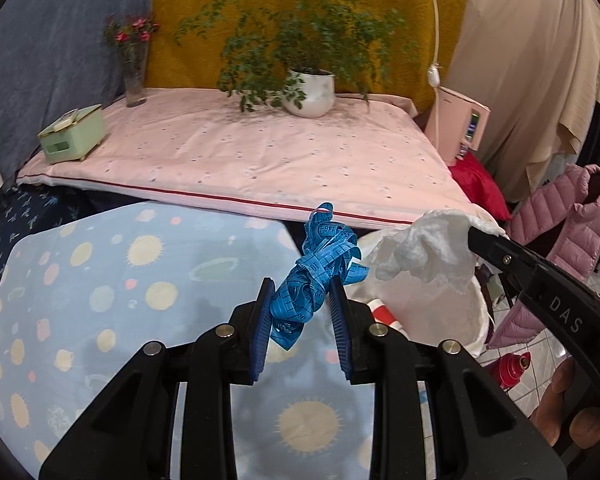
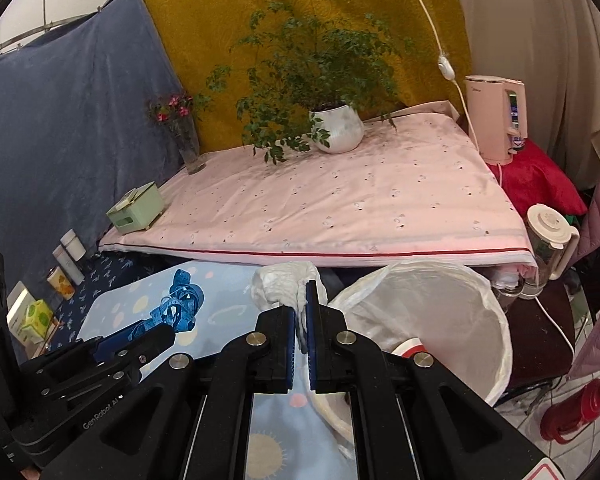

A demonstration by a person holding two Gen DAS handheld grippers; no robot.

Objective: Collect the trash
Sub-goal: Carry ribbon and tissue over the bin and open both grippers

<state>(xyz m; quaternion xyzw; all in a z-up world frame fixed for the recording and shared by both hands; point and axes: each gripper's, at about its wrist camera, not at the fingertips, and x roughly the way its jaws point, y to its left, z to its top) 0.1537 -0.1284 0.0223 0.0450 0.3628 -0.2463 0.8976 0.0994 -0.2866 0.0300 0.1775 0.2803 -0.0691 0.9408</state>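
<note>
My left gripper [image 1: 301, 292] is shut on a crumpled blue measuring tape [image 1: 319, 272] and holds it above the light-blue planet-print cloth [image 1: 100, 288]. The tape also shows in the right wrist view [image 2: 180, 304]. My right gripper [image 2: 301, 300] is shut on a crumpled white tissue [image 2: 284, 280], which shows at the right in the left wrist view [image 1: 423, 248]. The tissue hangs at the near-left rim of the white-lined trash bin [image 2: 439, 308], which also shows in the left wrist view [image 1: 431, 308]. A red and white item lies inside the bin.
A pink-covered table [image 2: 339, 200] behind holds a potted plant [image 2: 335, 128], a flower vase [image 2: 188, 148] and a green box [image 2: 136, 208]. A pink kettle [image 2: 495, 120], a glass jug [image 2: 547, 240], a red bottle [image 2: 575, 412] and a pink jacket [image 1: 559, 240] are at the right.
</note>
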